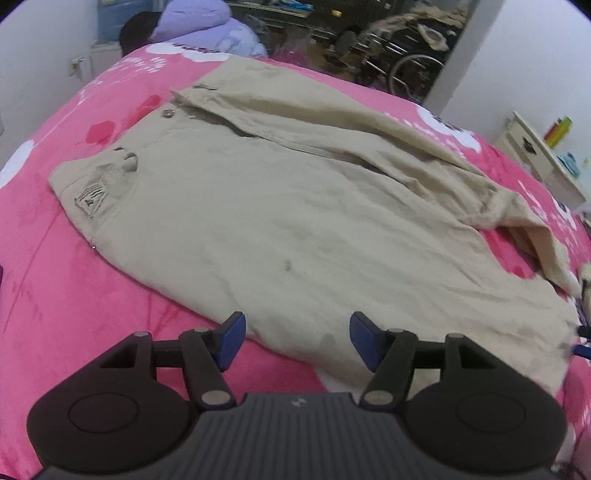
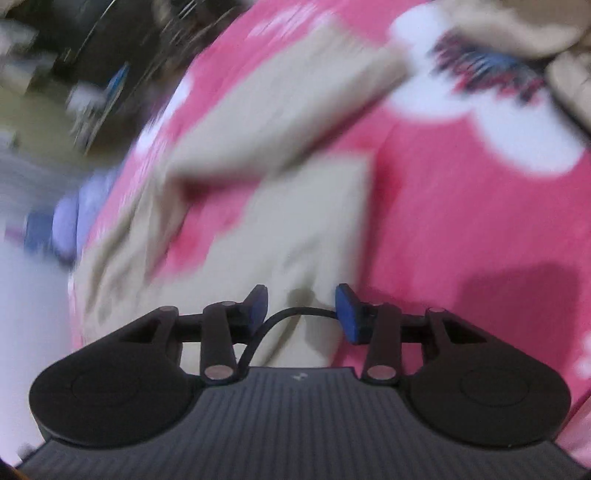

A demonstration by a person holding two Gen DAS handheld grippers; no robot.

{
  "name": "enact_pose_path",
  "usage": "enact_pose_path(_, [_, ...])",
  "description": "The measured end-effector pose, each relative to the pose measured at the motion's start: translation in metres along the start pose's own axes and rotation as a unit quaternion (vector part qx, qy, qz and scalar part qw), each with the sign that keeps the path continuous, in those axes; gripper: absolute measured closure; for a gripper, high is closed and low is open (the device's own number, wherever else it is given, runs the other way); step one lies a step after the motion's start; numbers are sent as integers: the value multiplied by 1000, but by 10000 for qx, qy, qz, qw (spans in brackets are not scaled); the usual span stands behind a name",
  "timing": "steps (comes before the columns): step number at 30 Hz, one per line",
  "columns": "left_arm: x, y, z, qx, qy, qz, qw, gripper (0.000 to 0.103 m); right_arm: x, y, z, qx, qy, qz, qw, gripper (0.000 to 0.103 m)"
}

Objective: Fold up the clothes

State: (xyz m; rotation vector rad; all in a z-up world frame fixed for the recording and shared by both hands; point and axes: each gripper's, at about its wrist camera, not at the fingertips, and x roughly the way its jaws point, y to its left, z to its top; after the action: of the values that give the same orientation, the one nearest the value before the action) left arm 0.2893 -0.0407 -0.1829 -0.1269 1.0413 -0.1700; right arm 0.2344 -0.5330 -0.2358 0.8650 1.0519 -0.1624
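A beige pair of trousers [image 1: 280,206] lies spread on a pink flowered blanket [image 1: 74,295], waistband with a button at the far left, one leg folded over along the far side. My left gripper [image 1: 297,341] is open and empty, just above the near edge of the trousers. In the blurred right wrist view, my right gripper [image 2: 301,310] is open and empty over beige trouser cloth [image 2: 280,221] on the pink blanket [image 2: 461,221]. A black cable runs between its fingers.
A person in a lilac jacket [image 1: 207,29] sits past the far edge of the bed. A wheelchair [image 1: 410,70] stands in the doorway behind. A cream cabinet [image 1: 535,155] stands at the right by the white wall.
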Motion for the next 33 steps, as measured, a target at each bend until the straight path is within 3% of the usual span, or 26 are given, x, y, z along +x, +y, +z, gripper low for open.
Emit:
enact_pose_path(6, [-20,-28,-8,805,-55,-55,9967,37,-16,26,-25,-683,782,-232,9943,59])
enact_pose_path(8, [-23,-31,-12,790,-86,-134,9967,36,-22,29,-39,-970,857,-385,9908,60])
enact_pose_path(11, [-23,-34,-18,641,0,-256,9976,36,-22,23,-39,-887,520,-575,9930,60])
enact_pose_path(13, [-26,-37,-21,709,1,-247,9972,37,-20,2,-36,-422,358,-365,9978,61])
enact_pose_path(16, [-43,-36,-21,875,-128,-170,9959,37,-5,-12,-34,70,398,-216,9990,63])
enact_pose_path(20, [-69,-20,-13,872,-293,-155,9956,37,14,-12,-39,202,443,-219,9986,67])
enact_pose_path(23, [-86,-7,-2,805,-499,-70,9955,37,15,0,-39,-23,340,-326,9989,84])
enact_pose_path(24, [-90,-1,1,730,-562,-77,9957,37,12,3,-39,-114,322,-348,9988,95])
enact_pose_path(30, [-93,22,11,475,-667,-27,9966,37,-16,29,-37,-521,-9,-883,9947,99])
enact_pose_path(33, [-87,25,9,482,-582,-11,9971,37,-38,61,-41,-1235,-392,-1131,9851,100])
